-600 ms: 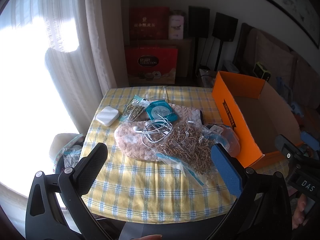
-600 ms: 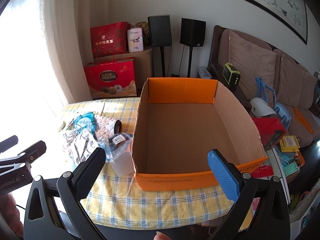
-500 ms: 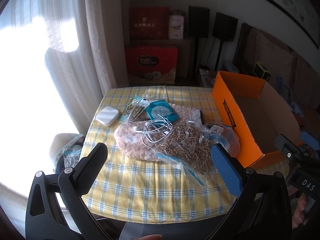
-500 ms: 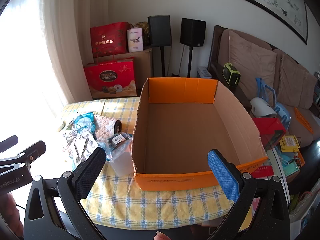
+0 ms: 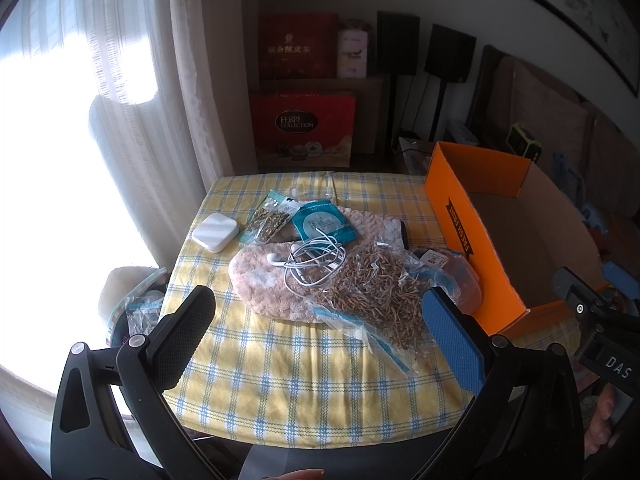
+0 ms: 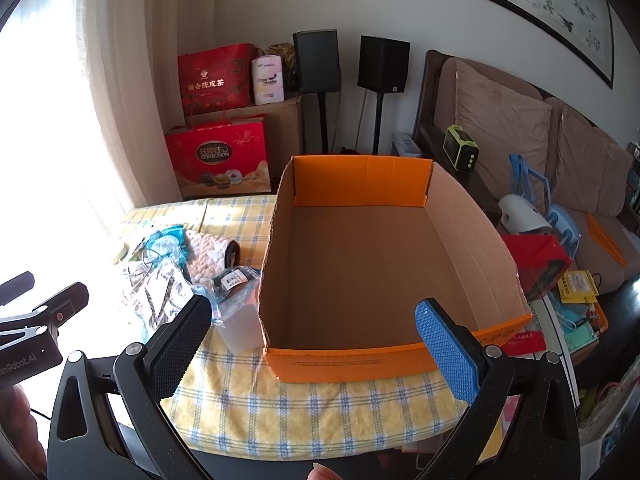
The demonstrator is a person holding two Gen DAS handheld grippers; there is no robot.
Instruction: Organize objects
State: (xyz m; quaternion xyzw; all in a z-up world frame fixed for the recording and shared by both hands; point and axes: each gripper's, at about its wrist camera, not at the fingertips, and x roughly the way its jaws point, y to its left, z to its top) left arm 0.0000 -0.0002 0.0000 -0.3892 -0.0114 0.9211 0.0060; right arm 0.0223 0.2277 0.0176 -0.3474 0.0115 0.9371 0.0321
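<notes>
While nothing has shifted since the earlier frames, the left gripper (image 5: 318, 328) hangs with jaws wide apart at lower centre, the pile topped by white earphones (image 5: 314, 258) mid-frame; the right gripper (image 6: 312, 340), equally spread, frames the empty orange box (image 6: 360, 358).

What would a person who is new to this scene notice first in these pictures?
Most likely the big orange box, open and with nothing in it, on the right part of the checked tablecloth. Next comes the pile left of it: white earphones on a fluffy slipper, and a clear bag of dried strips. Both grippers, left and right, hang open above the table.
</notes>
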